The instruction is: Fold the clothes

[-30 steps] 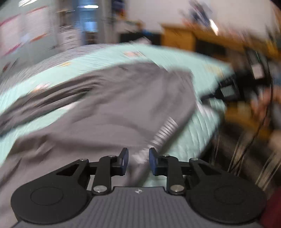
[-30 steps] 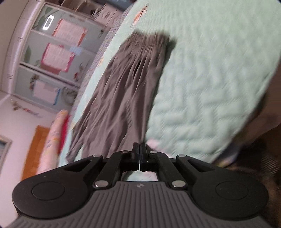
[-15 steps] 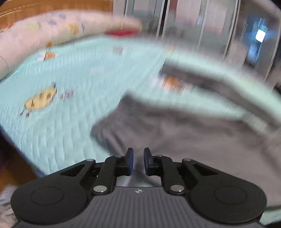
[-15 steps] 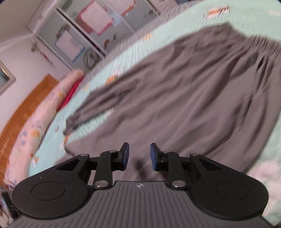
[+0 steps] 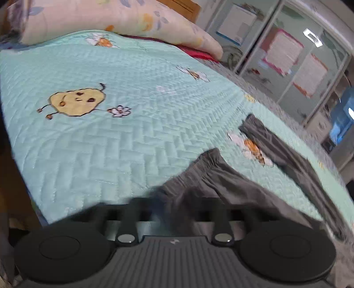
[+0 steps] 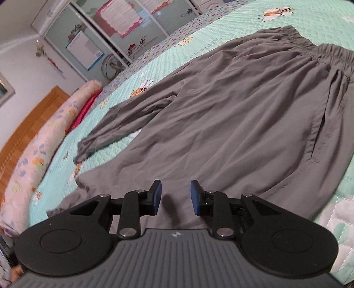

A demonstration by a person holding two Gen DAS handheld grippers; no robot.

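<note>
Now, left first. My left gripper (image 5: 174, 212) sits low at the near edge of the bed, and its fingers are smeared by motion blur; grey cloth bunches right at the tips, but I cannot tell whether the tongs are apart or pinched on it. Ahead of it lie the grey trousers (image 5: 223, 183), their gathered elastic waistband (image 5: 205, 161) nearest the tips, and one leg (image 5: 285, 155) running away to the right over the mint quilt (image 5: 115, 137). A floral bolster (image 5: 124, 20) lies along the far side.

My right gripper (image 6: 175, 197) hovers just above the trousers (image 6: 232, 124) with its blue pads (image 6: 156, 196) well apart, nothing between them. From this side the trousers lie spread and mostly flat, legs splayed apart, waistband (image 6: 331, 53) at upper right, one cuff (image 6: 88, 150) toward the bolster.

Handling judgement: thin woven cloth, light, limp, likely a bit slick; it will sag and drag rather than hold shape. Best holds are the doubled parts: waistband, side seam (image 6: 318, 124), cuff hem. A pinch in the open single layer would lift only a peak. Wrinkles near the crotch would need smoothing for a clean crease.
</note>
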